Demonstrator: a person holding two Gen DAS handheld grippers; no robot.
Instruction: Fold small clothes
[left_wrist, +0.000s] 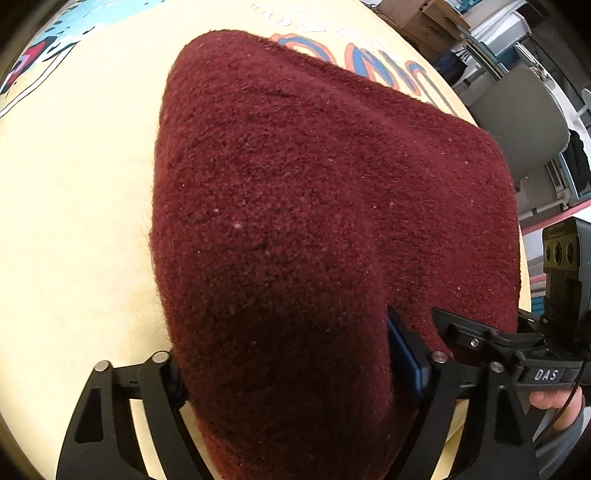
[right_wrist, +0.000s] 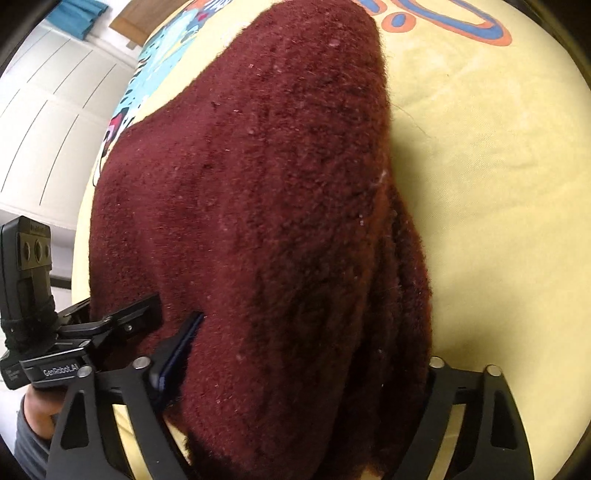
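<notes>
A dark red fleecy garment (left_wrist: 314, 192) lies spread over a pale yellow printed sheet (left_wrist: 74, 184). Its near edge is lifted and draped over both grippers. My left gripper (left_wrist: 295, 373) is shut on the garment's near left part; a blue pad (left_wrist: 406, 354) shows beside the cloth. My right gripper (right_wrist: 295, 369) is shut on the near right part of the same garment (right_wrist: 277, 184), with its blue pad (right_wrist: 177, 350) at the left. The right gripper (left_wrist: 535, 354) also shows in the left wrist view, and the left gripper (right_wrist: 74, 343) in the right wrist view. The fingertips are hidden by cloth.
The sheet (right_wrist: 498, 184) carries blue and orange prints (right_wrist: 443, 22). White cupboard doors (right_wrist: 48, 110) stand to the left of the bed. A grey chair (left_wrist: 524, 122) and wooden furniture (left_wrist: 424, 22) stand to the right of it.
</notes>
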